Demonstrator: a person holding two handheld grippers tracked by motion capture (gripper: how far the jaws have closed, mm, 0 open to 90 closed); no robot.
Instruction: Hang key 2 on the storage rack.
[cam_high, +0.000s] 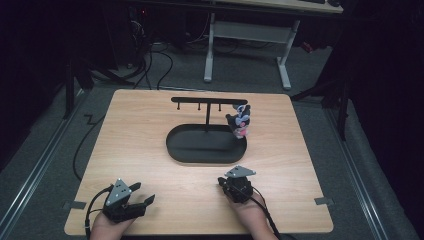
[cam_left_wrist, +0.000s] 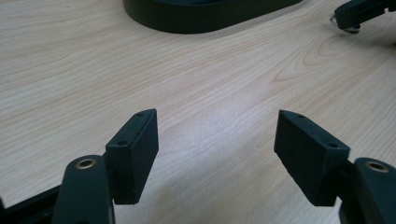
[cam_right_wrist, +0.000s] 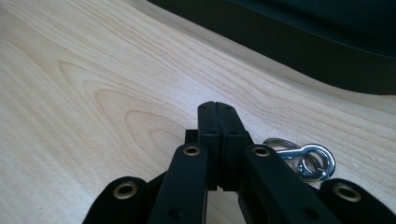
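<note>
The right tool (cam_right_wrist: 218, 108) was clenched with nothing between its jaws, just in front of the black oval stand (cam_high: 206, 145). A silver key ring clasp (cam_right_wrist: 306, 157) lay on the worktop (cam_high: 150, 135) just beside that tool. The left tool (cam_left_wrist: 216, 140), released and wide, rested well left of the stand.
</note>
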